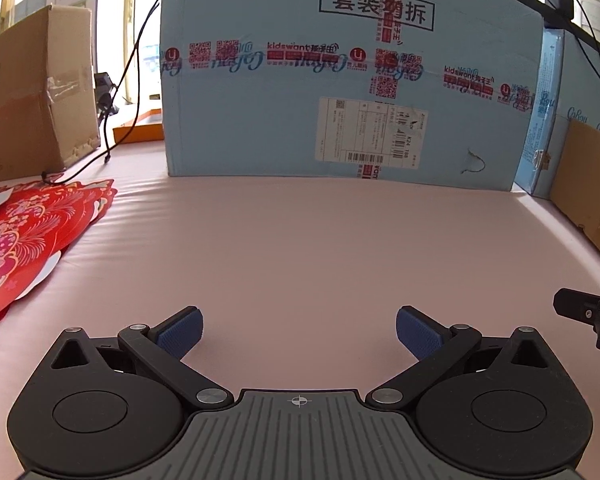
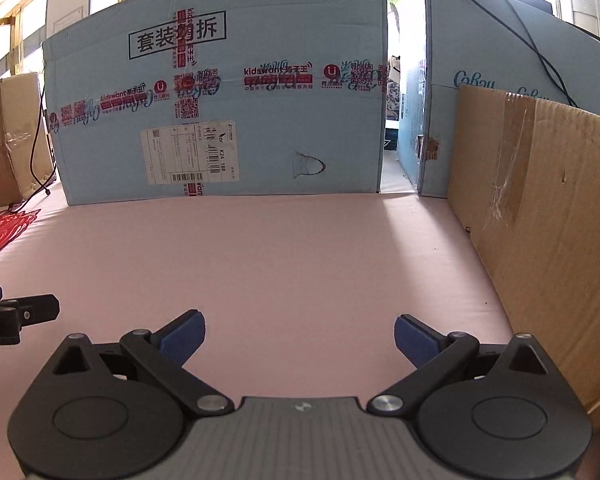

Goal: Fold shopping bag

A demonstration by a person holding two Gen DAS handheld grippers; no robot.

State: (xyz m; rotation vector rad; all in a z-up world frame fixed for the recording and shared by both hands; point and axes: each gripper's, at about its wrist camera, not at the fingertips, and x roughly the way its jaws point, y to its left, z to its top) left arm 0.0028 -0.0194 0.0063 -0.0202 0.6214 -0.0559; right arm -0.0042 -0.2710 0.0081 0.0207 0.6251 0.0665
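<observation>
Fingers [image 1: 180,332] spread wide, both grippers level over pink table [image 1: 300,248]

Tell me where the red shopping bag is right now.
The red shopping bag lies flat at the far left of the pink table, in front of the brown cardboard box, left of both open hand-held grippers.

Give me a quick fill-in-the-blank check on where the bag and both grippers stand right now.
1. The red shopping bag lies flat at the ____ side of the pink table.
2. Both the left gripper and the right gripper have their jaws ____.
3. Straight ahead of both grippers stands a large ____ cardboard box.

Missing words: left; open; blue
</observation>
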